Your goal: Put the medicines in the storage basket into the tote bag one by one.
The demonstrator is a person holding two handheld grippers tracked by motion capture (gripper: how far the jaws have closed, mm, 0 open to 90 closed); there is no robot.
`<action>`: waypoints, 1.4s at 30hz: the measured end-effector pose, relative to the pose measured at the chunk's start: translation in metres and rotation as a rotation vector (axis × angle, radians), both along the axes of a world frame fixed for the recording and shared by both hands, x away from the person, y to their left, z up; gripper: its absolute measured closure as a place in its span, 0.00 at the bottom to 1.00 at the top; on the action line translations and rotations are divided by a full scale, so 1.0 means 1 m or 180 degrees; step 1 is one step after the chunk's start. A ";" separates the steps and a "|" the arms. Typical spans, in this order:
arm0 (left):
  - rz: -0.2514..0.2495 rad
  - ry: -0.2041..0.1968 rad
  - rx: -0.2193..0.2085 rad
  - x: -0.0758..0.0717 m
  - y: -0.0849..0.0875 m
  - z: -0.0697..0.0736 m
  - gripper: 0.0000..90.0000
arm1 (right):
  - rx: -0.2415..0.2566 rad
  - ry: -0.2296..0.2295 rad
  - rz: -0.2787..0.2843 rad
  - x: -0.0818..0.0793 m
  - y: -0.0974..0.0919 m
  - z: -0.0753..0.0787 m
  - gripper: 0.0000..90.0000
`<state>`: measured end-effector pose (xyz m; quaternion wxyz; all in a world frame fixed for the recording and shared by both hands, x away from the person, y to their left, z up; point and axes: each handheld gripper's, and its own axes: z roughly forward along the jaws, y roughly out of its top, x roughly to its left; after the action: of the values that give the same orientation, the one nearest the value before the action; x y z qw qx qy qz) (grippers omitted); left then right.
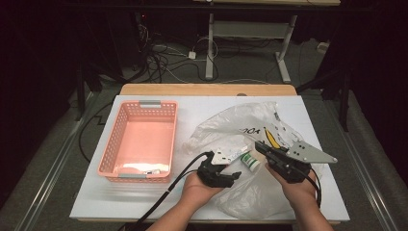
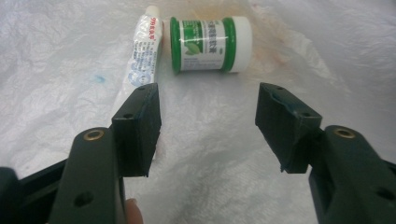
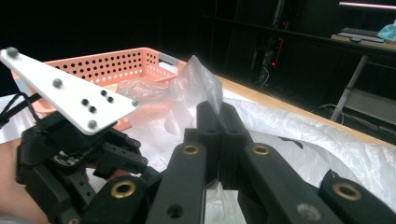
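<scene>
Right gripper (image 3: 219,140) jaws clamp the plastic bag (image 3: 196,88); left gripper (image 2: 208,126) jaws stand apart, jar (image 2: 210,44) just ahead—centre it between them before squeezing.

We see a dark room, grey carpet floor (image 1: 57,144), tangled cables (image 1: 163,57) behind the wooden table (image 1: 207,89) with its white top, and a white-legged desk frame (image 1: 250,33) further back.
</scene>
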<state>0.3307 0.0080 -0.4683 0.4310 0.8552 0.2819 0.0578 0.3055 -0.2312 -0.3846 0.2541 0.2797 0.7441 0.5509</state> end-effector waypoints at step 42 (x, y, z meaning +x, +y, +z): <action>0.0716 -0.0200 -0.0144 -0.048 0.142 0.040 0.37 | 0.0026 -0.0032 -0.0032 0.001 -0.004 0.003 1.00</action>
<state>0.2832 0.1499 -0.4280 0.4496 0.8060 0.3637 0.1262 0.3064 -0.2348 -0.3813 0.2593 0.2817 0.7392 0.5540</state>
